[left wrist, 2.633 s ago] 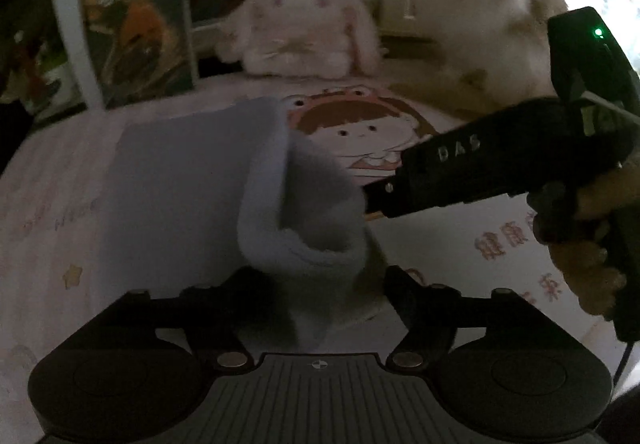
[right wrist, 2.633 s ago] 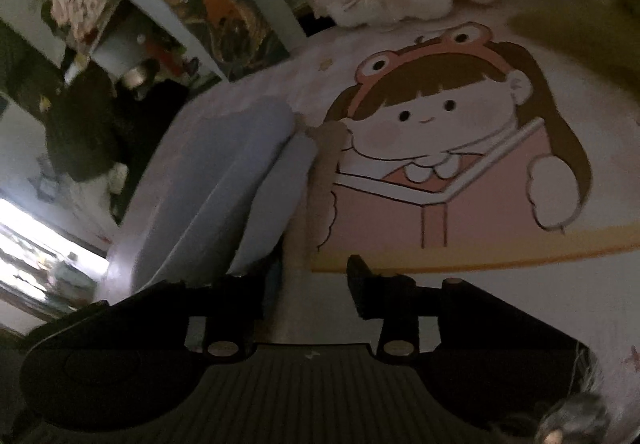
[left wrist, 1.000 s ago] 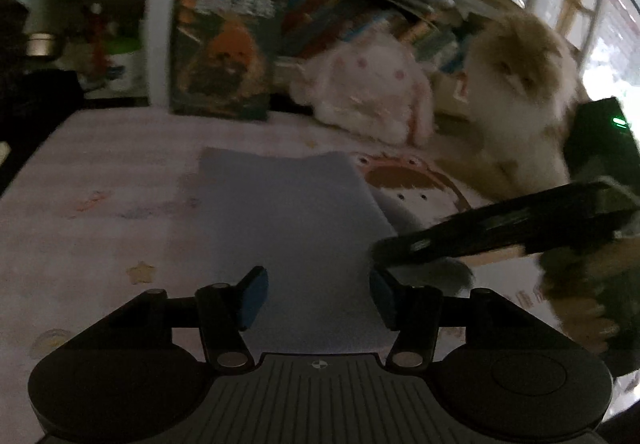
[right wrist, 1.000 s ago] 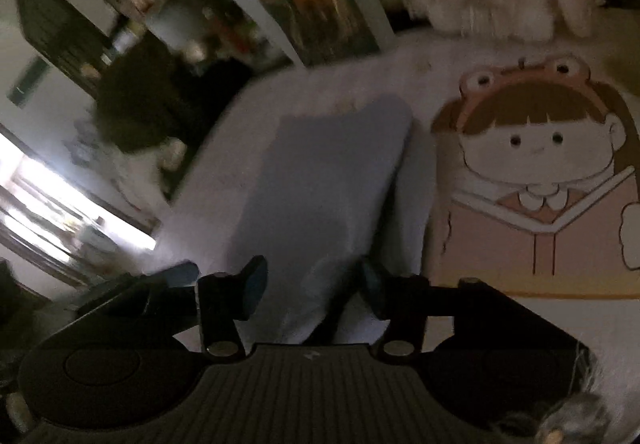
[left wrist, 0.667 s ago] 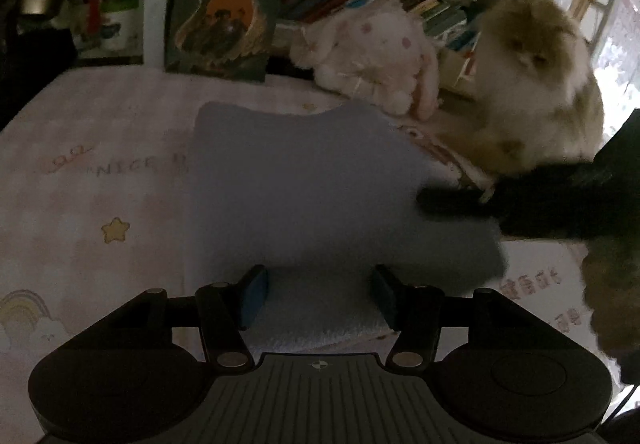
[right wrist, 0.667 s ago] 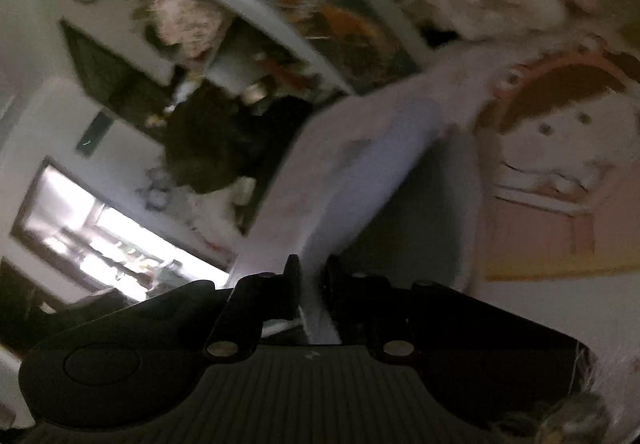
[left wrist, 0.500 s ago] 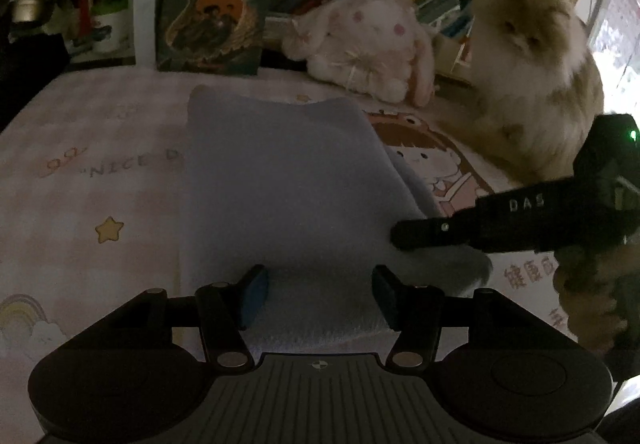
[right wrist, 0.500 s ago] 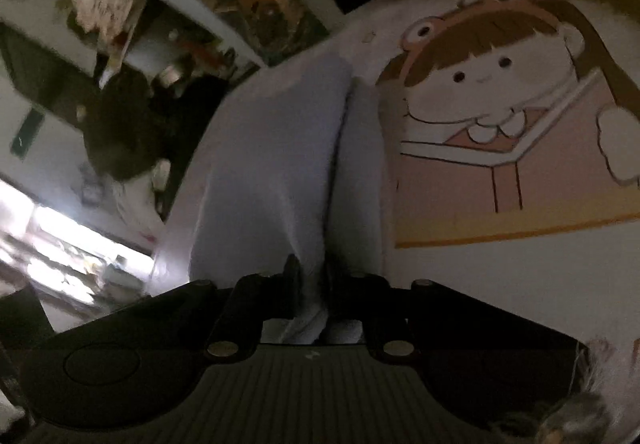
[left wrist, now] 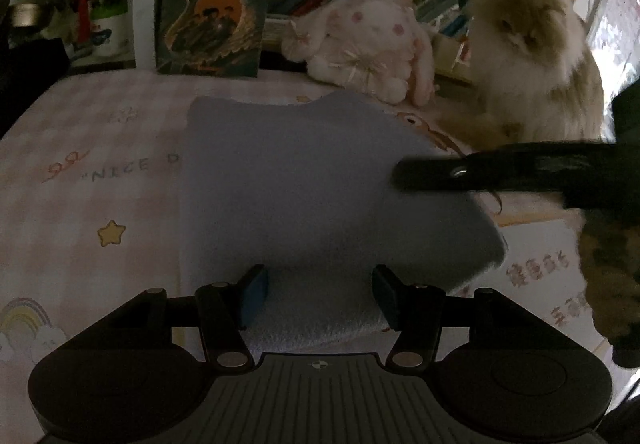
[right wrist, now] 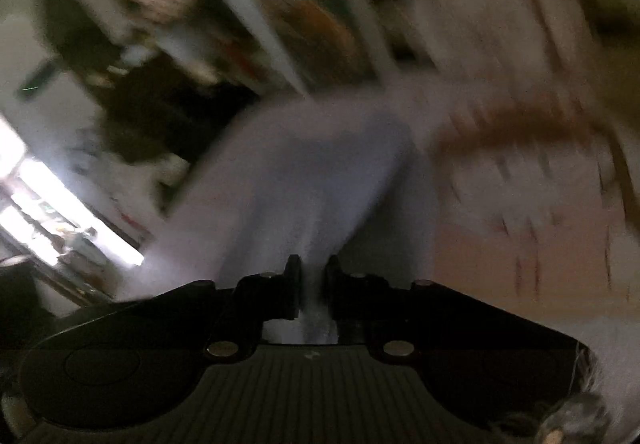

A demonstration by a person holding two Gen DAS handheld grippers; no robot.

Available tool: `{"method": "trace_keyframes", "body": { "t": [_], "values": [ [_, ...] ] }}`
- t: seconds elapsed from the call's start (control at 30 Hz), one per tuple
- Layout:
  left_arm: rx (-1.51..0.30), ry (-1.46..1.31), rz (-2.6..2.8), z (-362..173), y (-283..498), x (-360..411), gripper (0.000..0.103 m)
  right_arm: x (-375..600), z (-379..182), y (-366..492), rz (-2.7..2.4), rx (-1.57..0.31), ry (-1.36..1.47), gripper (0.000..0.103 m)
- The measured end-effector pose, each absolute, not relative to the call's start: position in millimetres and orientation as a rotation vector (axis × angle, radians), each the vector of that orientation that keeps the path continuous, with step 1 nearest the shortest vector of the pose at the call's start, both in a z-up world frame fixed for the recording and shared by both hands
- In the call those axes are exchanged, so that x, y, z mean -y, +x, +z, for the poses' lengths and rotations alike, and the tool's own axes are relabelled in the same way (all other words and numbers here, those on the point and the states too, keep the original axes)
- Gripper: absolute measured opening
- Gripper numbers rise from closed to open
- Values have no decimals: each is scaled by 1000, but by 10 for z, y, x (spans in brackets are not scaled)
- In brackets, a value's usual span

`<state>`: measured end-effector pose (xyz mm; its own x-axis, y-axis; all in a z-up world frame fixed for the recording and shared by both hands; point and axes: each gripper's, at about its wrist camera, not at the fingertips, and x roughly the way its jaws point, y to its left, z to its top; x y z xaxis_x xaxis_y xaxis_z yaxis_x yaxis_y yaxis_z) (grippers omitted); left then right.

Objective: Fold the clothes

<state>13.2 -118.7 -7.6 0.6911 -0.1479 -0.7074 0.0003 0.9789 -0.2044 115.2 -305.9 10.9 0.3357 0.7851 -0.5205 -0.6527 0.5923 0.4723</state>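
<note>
My right gripper (right wrist: 310, 276) clamps a fold of the grey-blue garment (left wrist: 304, 184) at centre frame. My left gripper (left wrist: 316, 296), lower centre, stands released, its pads straddling the garment's near edge.

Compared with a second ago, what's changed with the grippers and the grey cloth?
The right gripper has closed its jaws onto a fold of the grey cloth and is lifting that side over toward the middle; earlier they stood open around it. The left gripper stays open astride the near edge. The plush rabbit and cat haven't moved.
</note>
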Motion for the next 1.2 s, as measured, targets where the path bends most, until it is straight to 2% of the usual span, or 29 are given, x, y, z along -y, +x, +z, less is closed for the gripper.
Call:
{"method": "trace_keyframes", "body": {
  "t": [0.07,0.27,0.53,0.6,0.63,0.67,0.73,0.8,0.87,0.93,0.97,1.2],
  "values": [
    [-807,-217,-87,-82,131,1159,59,3028,172,1002,971,-695,83,11],
    [-814,-213,-87,-85,129,1165,59,3089,-295,1295,831,-921,222,11],
    [-769,-196,-38,43,37,1215,61,3057,-197,1268,841,-925,190,14],
    [-737,-189,-20,113,-19,1227,63,3094,-119,1239,842,-910,195,19],
    [-720,-190,-10,147,-48,1223,65,3125,-82,1231,842,-903,202,25],
    [-703,-197,2,178,-75,1210,66,3160,-48,1227,841,-896,212,37],
    [-678,-215,32,231,-106,1169,68,3234,11,1229,831,-889,234,49],
    [-657,-232,63,277,-122,1125,74,3304,50,1239,818,-893,246,55],
    [-648,-242,91,304,-111,1075,76,3345,61,1263,800,-911,246,68],
    [-647,-246,121,318,-99,1021,77,3384,52,1284,788,-932,252,71],
    [-649,-249,136,321,-93,996,77,3399,40,1293,783,-946,256,75],
    [-685,-275,207,286,-75,857,77,3438,-73,1295,768,-1021,261,79]
  ]
}}
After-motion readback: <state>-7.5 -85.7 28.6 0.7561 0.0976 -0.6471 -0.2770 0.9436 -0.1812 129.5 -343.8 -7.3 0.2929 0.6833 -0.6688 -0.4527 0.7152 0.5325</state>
